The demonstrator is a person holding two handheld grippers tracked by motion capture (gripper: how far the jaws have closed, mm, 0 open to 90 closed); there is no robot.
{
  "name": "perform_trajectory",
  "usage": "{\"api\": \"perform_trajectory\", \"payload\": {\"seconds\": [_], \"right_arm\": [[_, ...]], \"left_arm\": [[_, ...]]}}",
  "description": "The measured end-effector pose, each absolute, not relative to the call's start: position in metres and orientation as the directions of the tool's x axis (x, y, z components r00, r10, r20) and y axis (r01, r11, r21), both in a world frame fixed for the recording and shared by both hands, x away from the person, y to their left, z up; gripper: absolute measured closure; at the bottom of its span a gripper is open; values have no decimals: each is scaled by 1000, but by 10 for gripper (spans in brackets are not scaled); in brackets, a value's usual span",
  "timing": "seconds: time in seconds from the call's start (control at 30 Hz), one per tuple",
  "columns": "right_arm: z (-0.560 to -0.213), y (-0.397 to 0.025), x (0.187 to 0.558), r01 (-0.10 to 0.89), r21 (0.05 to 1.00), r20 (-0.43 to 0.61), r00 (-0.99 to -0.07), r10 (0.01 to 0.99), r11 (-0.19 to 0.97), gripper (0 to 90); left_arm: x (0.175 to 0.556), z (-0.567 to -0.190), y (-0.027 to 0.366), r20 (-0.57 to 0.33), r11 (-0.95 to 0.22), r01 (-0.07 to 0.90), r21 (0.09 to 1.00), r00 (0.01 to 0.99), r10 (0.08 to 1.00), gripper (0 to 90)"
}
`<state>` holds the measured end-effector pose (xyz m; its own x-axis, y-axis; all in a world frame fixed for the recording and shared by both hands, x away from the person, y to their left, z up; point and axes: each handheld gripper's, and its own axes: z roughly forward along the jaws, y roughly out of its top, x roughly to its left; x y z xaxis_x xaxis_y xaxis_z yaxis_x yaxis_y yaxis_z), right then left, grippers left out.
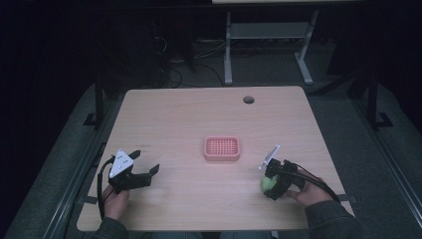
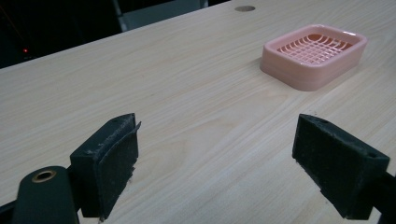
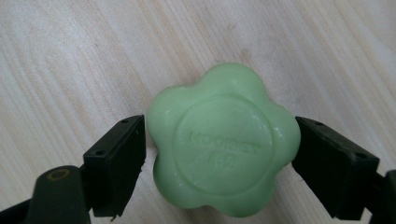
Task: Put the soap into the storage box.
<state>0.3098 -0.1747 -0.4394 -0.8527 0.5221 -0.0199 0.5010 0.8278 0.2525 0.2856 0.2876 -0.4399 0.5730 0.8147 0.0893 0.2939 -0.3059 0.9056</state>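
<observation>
so the right gripper (image 3: 219, 154) sits near the tabletop's (image 1: 189, 114) front right corner, its jaws pressed against both sides of a green flower-shaped soap (image 3: 224, 140) resting on the wood. pink soap dish (image 1: 222, 148) sits around the middle of the tabletop. left gripper (image 2: 215, 163) hangs wide open with nothing in it near the front left corner

Left gripper (image 1: 144, 167) near the table's front left corner, jaws spread wide, nothing between. Right gripper (image 1: 269, 188) near the front right corner, tipped downward, jaws closed in on both sides.
</observation>
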Motion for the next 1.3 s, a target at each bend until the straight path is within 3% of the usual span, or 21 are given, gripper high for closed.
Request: {"api": "perform_trajectory", "payload": {"seconds": [1.3], "right_arm": [[-443,-172,313,493,212,-23,-860,509,844,250]], "left_arm": [[285,-439,288,88,-306,297,905,571,816,141]]}}
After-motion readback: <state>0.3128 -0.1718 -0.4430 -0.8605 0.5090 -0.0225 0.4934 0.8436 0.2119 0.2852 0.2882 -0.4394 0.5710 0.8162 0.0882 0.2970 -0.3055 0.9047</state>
